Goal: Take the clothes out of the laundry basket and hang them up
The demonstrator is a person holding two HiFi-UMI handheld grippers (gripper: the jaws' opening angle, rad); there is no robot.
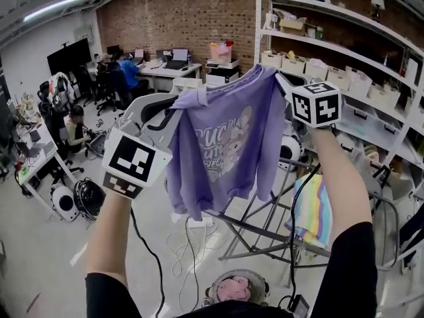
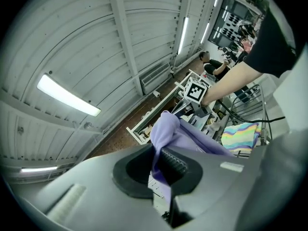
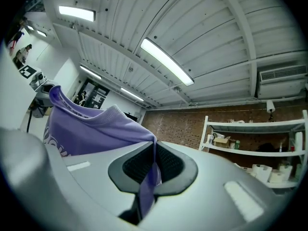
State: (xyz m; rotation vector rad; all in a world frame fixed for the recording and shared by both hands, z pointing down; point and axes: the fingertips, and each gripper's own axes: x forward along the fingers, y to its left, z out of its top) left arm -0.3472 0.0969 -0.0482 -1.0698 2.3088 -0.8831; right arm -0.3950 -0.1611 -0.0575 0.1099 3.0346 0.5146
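Head view: purple sweatshirt (image 1: 225, 144) between both jaws

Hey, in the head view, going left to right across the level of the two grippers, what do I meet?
left gripper with its black-and-white marker cube → purple printed sweatshirt, held up at both shoulders → right gripper with its marker cube

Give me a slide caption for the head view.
Left gripper and right gripper, each shut on a shoulder, hold up a purple sweatshirt beside the drying rack.
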